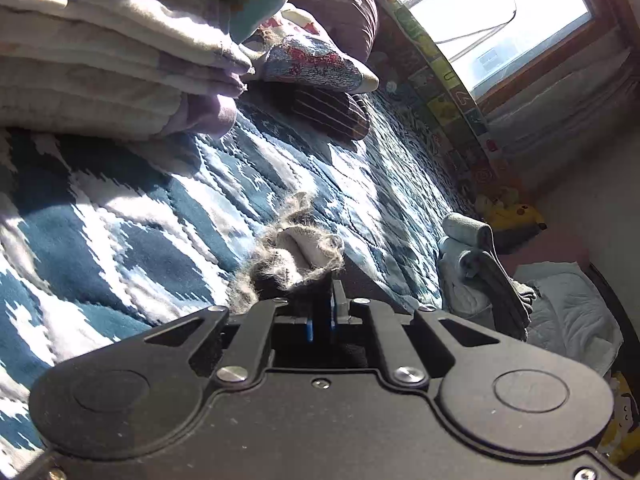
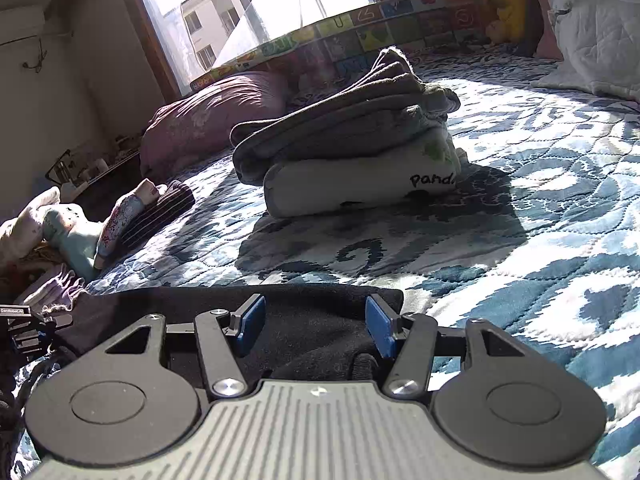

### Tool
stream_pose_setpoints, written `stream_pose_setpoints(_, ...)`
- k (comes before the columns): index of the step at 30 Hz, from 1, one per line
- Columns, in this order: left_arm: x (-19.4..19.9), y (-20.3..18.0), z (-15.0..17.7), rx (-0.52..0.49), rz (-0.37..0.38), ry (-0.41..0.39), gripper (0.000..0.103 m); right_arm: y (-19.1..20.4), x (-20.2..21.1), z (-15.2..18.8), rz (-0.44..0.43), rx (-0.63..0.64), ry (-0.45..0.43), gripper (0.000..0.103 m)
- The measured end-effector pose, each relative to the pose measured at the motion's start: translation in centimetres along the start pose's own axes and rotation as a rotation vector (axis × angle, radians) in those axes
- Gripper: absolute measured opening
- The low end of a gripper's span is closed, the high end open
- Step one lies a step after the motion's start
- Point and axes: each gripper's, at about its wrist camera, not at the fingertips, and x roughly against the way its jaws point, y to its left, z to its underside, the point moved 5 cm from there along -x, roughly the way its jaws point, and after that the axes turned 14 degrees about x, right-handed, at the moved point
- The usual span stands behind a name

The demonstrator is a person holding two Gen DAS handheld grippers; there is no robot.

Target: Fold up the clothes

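Observation:
A black garment (image 2: 320,320) lies flat on the blue-and-white quilt (image 2: 520,240). My right gripper (image 2: 316,326) is open, its blue pads (image 2: 250,324) spread over the cloth with the fabric between them. In the left wrist view my left gripper (image 1: 330,294) is shut on an edge of the black garment, whose fuzzy grey-white lining (image 1: 300,248) bunches up just beyond the fingertips. Part of the left gripper's body (image 2: 20,328) shows at the left edge of the right wrist view, by the garment's far end.
A folded pile of grey clothes on a white "panda" piece (image 2: 352,140) sits mid-bed. Patterned and striped socks (image 2: 132,212) and a stack of folded pale linens (image 1: 100,60) lie at one side. Beyond are a pink pillow (image 2: 208,120), a colourful bumper (image 2: 360,36), a yellow plush (image 2: 508,4) and a white duvet (image 2: 592,32).

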Motion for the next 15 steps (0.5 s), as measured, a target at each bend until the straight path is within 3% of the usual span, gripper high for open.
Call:
stream_pose_setpoints(4, 1.1, -0.9, 0.5, 0.039, 0.042, 0.016, 0.004, -0.7, 0.1, 0.0, -0.017, -0.041, -0.009, 0.053)
stream_pose_setpoints(6, 0.6, -0.5, 0.8, -0.023, -0.024, -0.007, 0.005, -1.1, 0.3, 0.0, -0.03, -0.068, -0.014, 0.052)
stream_pose_setpoints(7, -0.1, 0.7, 0.8, -0.005, -0.067, 0.004, 0.005, -1.3, 0.4, 0.0, -0.034, -0.074, -0.014, 0.051)
stream_pose_setpoints(9, -0.4, 2.1, 0.5, 0.054, -0.057, 0.009, 0.006, -1.9, 0.6, 0.0, -0.038, -0.088, -0.013, 0.044)
stream_pose_setpoints(10, -0.1, 1.5, 0.6, 0.017, -0.068, -0.005, 0.006, -2.3, 0.7, 0.1, -0.028, -0.099, -0.014, 0.042)
stream_pose_setpoints(12, 0.0, 0.9, 0.6, -0.02, -0.08, -0.017, 0.006, -3.6, 1.1, 0.3, 0.081, -0.125, 0.007, 0.069)
stream_pose_setpoints(13, -0.3, 1.4, 0.6, -0.003, -0.083, -0.009, 0.006, -3.9, 1.5, 0.4, 0.094, -0.136, 0.001, 0.07)
stream_pose_setpoints(14, -0.4, 1.7, 0.6, 0.013, -0.079, -0.007, 0.008, -3.5, 2.2, 0.0, 0.053, -0.121, -0.037, 0.069)
stream_pose_setpoints(15, -0.4, 1.8, 0.5, 0.023, -0.075, -0.002, 0.009, -2.3, 3.1, -0.5, 0.042, -0.04, -0.07, 0.069)
